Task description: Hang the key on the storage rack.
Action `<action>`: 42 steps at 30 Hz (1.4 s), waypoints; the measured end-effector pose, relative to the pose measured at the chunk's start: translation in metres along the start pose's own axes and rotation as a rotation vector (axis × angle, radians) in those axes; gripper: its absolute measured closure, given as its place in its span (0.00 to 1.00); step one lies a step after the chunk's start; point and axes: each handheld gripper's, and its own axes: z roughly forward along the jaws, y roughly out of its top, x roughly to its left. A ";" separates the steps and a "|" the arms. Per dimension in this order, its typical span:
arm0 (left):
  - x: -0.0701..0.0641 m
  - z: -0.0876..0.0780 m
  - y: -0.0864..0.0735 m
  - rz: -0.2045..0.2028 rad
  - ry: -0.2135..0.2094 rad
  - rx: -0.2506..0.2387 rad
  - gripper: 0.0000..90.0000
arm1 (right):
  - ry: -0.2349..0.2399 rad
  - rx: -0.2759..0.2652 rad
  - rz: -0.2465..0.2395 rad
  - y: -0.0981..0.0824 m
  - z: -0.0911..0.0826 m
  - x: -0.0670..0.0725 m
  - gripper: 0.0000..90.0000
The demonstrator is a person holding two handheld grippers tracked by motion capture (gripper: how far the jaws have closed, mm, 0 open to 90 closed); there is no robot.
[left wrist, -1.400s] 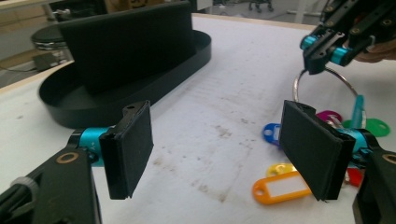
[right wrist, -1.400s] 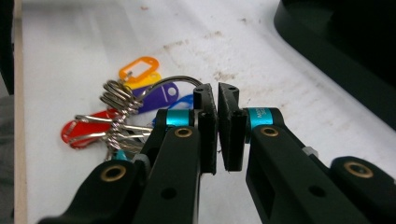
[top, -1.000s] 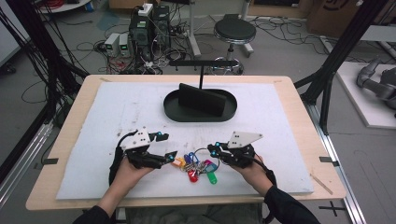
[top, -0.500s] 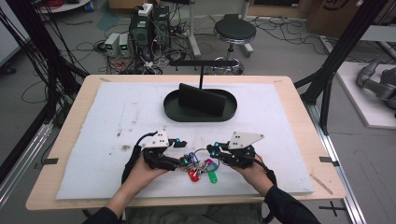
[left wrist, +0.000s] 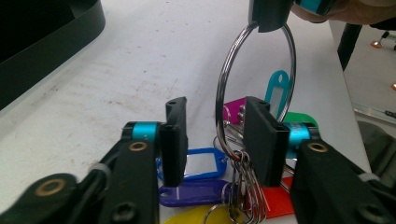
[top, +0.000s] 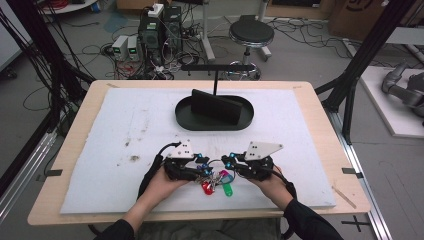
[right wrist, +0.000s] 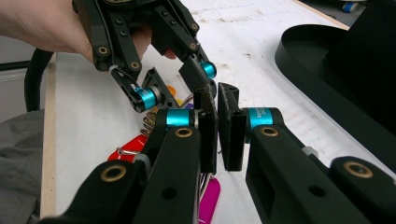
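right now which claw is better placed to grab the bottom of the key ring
Left. The left claw has been closing with the ring's lower part between its jaws, not yet pinched. The right claw is already shut on the top of the ring, holding it upright.

Table (top: pixel 320 107), with a mat (top: pixel 125 130) laid over most of it. On the mat, far centre: a tray (top: pixel 182 112) with a block (top: pixel 215 107) standing in it and a T-stand (top: pixel 216 70) rising at its far edge. Near centre: my left gripper (top: pixel 202 169) on the left and my right gripper (top: pixel 229 162) on the right, tips facing. Between them: the key ring (left wrist: pixel 223 84), its far part in my right jaws, its near part between my left jaws. The tags (top: pixel 217 184) lie on the mat just near of both tips. Beyond the far edge, on the floor: a stool (top: pixel 251 34), right of the boxes (top: pixel 125 47).
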 end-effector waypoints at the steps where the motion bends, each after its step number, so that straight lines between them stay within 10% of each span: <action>1: 0.000 0.000 0.000 0.006 -0.007 0.003 0.71 | 0.000 0.000 -0.002 0.000 0.000 0.000 0.98; 10: -0.001 -0.001 0.000 0.039 -0.015 0.015 0.91 | 0.008 0.002 -0.006 0.000 0.000 0.000 0.98; 24: -0.001 -0.008 0.000 0.028 -0.007 -0.043 0.95 | 0.027 -0.007 0.004 -0.001 0.000 -0.003 0.88; 33: -0.002 -0.014 0.002 0.038 0.004 -0.068 0.96 | 0.002 -0.061 0.075 -0.002 -0.010 -0.013 0.61; 42: 0.000 -0.031 0.010 0.042 0.049 -0.127 0.96 | -0.131 -0.140 0.210 -0.012 -0.034 -0.041 0.50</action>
